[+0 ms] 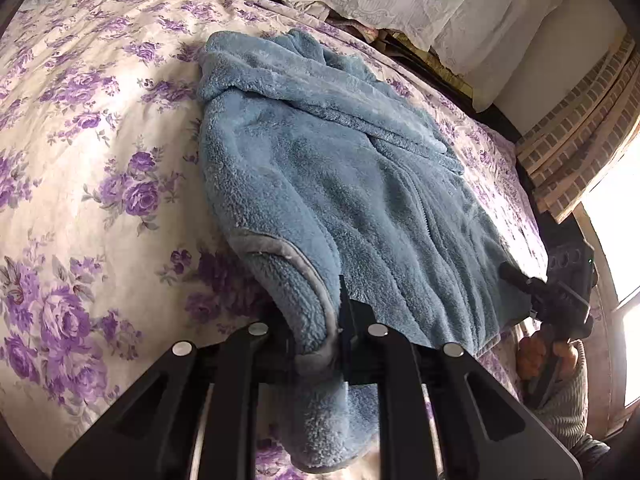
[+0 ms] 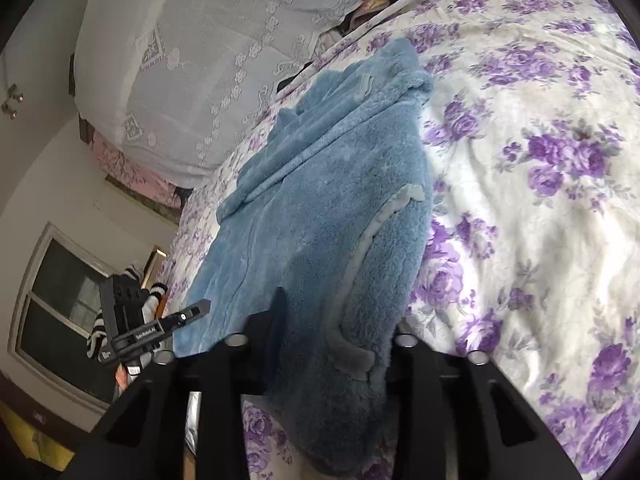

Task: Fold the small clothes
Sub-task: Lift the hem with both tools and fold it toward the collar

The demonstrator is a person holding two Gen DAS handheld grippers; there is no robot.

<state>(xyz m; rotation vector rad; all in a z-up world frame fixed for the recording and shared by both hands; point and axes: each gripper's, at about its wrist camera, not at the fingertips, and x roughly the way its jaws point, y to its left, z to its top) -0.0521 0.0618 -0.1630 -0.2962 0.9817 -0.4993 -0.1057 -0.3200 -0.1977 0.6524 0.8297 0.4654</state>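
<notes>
A blue fleece jacket [image 1: 320,168] lies spread on the floral bed [image 1: 80,160]. Both tongs are clamped on its near hem — left tongs [image 1: 320,344] at six o'clock, right tongs [image 2: 332,344] likewise — probably to lift both corners together for a fold.

Left tool [image 1: 320,344] angled down at the bed's near edge, fingers closed tight, pinching a fleece hem between them. Right tool [image 2: 316,344] same pose, also clamped on fleece at that edge. From the left wrist view, the right tool [image 1: 560,300] sits off to the side, a hand [image 1: 544,356] and ribbed sleeve behind it. Right wrist view shows the left tool [image 2: 160,326] with a striped sleeve behind.
</notes>
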